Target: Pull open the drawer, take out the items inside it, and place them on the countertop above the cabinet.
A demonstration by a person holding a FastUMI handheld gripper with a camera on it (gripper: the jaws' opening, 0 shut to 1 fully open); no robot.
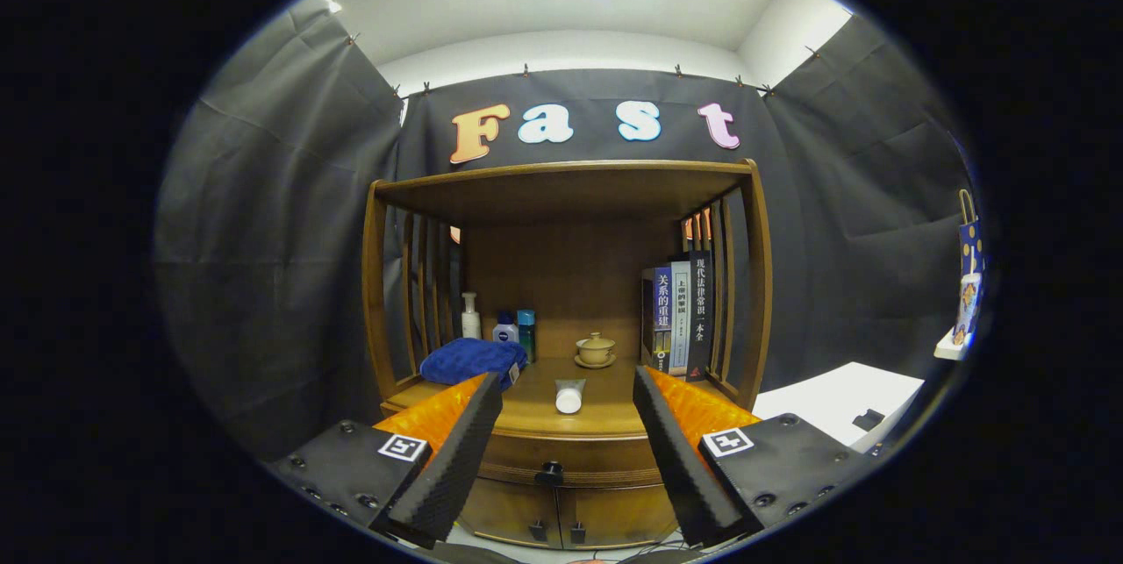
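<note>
While the gripper (561, 450) hangs in front of the cabinet (566, 345), its two fingers (452, 459) stand wide apart with nothing held between them. Framed in the gap between the fingers: the drawer (561, 459), shut, with a dark knob (550, 472) at the middle of its front. Below the drawer, two small cabinet doors (561, 516), each with a dark pull, also shut.

Above the drawer, the countertop (605, 397). A small white tube (568, 396) lies on it near the front edge, cap end facing the gripper. To the left, partly behind the left finger, a folded blue cloth (472, 360). Behind the cloth, against the back panel: a white pump bottle (471, 317), a short pale bottle with a blue cap (504, 329), and a teal bottle (525, 332). Near the middle back, a lidded tan cup on a saucer (595, 349). At the right side, a row of books (680, 318) standing upright against the slatted side.

Contents of the drawer cannot be seen. Right of the cabinet, a white surface (842, 402) with a small dark object on it.
</note>
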